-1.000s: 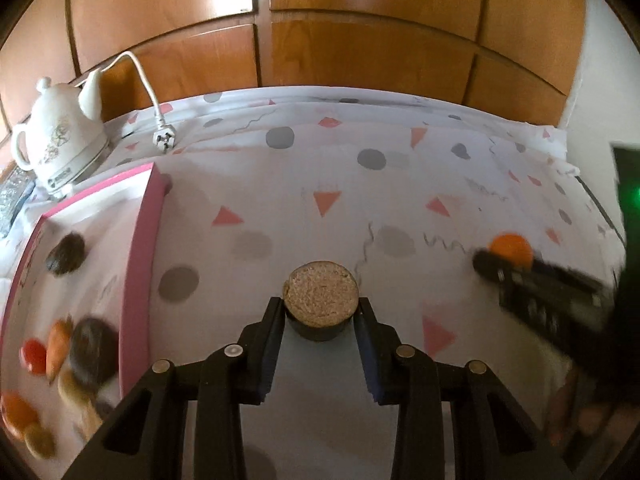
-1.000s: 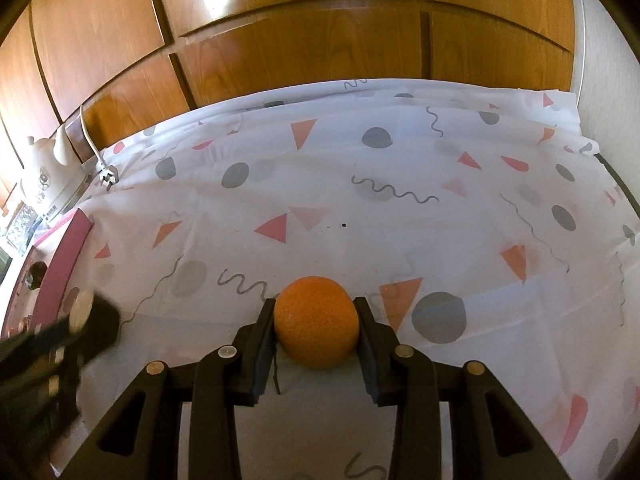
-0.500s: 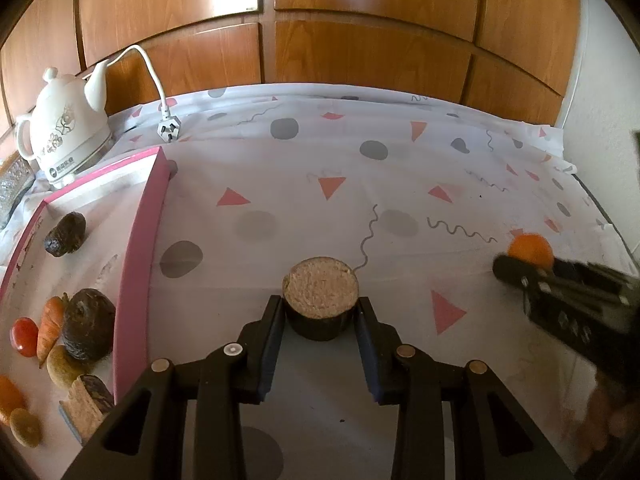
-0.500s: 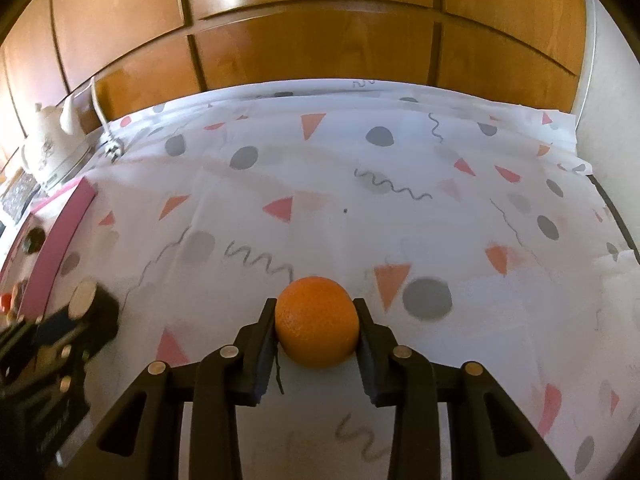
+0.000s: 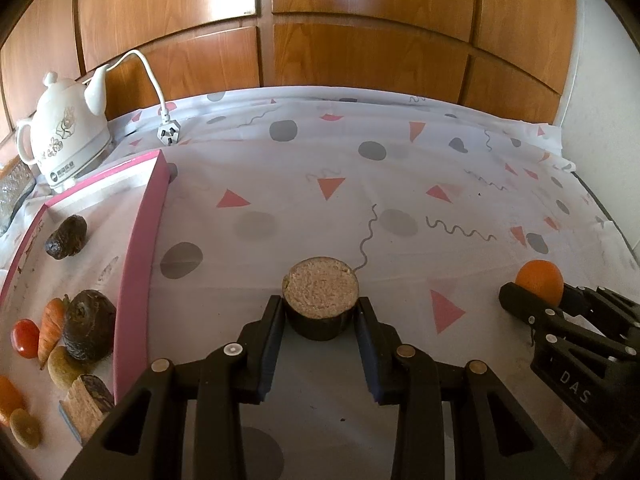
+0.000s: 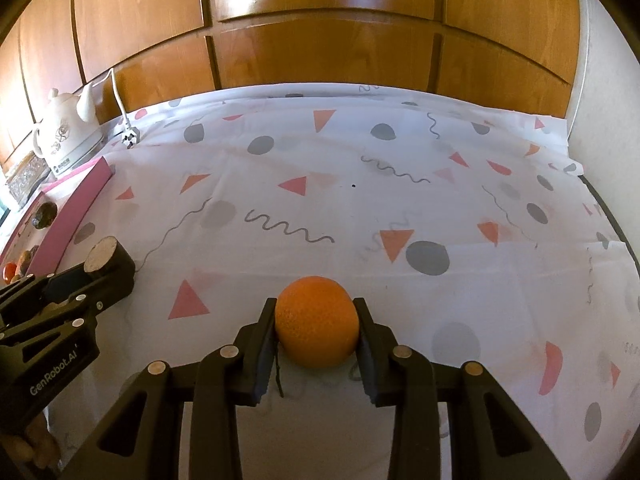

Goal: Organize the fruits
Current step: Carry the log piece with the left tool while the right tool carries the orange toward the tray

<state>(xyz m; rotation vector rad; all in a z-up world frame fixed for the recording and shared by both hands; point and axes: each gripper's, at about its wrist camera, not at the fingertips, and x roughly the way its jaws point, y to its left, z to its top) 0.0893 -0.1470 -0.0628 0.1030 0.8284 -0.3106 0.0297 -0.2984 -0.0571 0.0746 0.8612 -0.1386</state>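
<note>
My left gripper [image 5: 320,316] is shut on a dark-skinned cut fruit half [image 5: 320,292] with a tan grainy face, held above the patterned cloth. It also shows at the left of the right wrist view [image 6: 102,260]. My right gripper [image 6: 316,330] is shut on an orange [image 6: 317,326], which also shows at the right of the left wrist view [image 5: 539,280]. A pink-rimmed tray [image 5: 140,248] at the left holds dark fruits [image 5: 88,330], a carrot [image 5: 51,328], a tomato [image 5: 25,338] and other pieces.
A white electric kettle [image 5: 66,140] with its cord and plug [image 5: 169,134] stands at the back left beside the tray. A glass object [image 5: 14,188] lies at the far left. Wooden cabinet doors [image 5: 320,32] rise behind the clothed table [image 5: 400,168].
Both grippers have drawn back and kept their grip. More of the tray and kettle shows on the left. The right gripper with the orange sits lower right in the left view.
</note>
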